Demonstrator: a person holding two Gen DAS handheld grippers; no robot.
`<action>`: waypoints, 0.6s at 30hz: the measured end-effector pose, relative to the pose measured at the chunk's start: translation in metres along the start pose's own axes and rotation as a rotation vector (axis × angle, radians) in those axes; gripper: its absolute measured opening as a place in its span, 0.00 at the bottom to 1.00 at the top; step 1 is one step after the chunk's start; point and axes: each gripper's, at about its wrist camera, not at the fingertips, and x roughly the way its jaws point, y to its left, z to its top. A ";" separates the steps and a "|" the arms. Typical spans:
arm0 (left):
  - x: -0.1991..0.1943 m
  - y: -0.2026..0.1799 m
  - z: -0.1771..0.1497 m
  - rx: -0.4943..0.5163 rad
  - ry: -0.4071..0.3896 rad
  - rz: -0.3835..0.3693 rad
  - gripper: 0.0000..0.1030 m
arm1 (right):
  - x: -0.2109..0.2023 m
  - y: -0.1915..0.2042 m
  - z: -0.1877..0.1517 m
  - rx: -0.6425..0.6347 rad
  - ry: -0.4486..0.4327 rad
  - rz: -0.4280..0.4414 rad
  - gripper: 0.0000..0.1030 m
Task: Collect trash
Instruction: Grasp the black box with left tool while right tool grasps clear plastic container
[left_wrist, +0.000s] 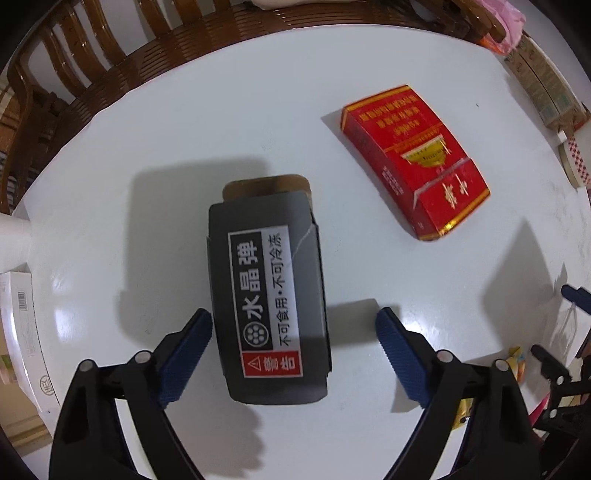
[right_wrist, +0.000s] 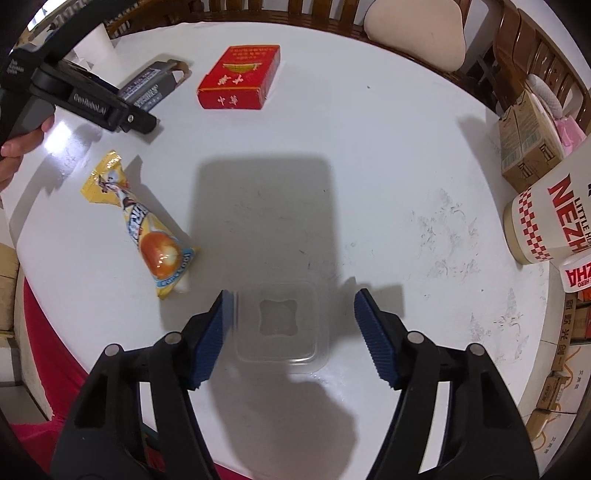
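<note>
Grey carton, left wrist view: grey box (left_wrist: 267, 295) lies mid-frame on the white table (left_wrist: 147, 147), between the spread fingers of the left gripper (left_wrist: 293, 356).
Left fingers: released; left pad touches or nearly touches the box side, right pad stands apart.
Red pack (left_wrist: 415, 162): upper right, well apart.
Right wrist view: clear plastic tub (right_wrist: 280, 325) sits low centre, inside the right gripper (right_wrist: 291, 338).
Right fingers: released, not yet pressing.
Yellow wrapper (right_wrist: 144, 225): left, untouched.
Advice: centre each item, then close squarely on its sides.
</note>
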 end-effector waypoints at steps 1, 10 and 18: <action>0.000 -0.001 0.002 -0.001 0.000 -0.010 0.83 | 0.000 -0.001 0.000 0.006 -0.002 0.007 0.65; 0.000 -0.001 0.013 0.010 0.003 -0.052 0.58 | 0.001 -0.006 0.004 0.007 -0.001 0.010 0.53; -0.001 0.002 0.014 0.021 -0.001 -0.047 0.53 | -0.001 -0.005 0.011 0.006 -0.006 0.003 0.43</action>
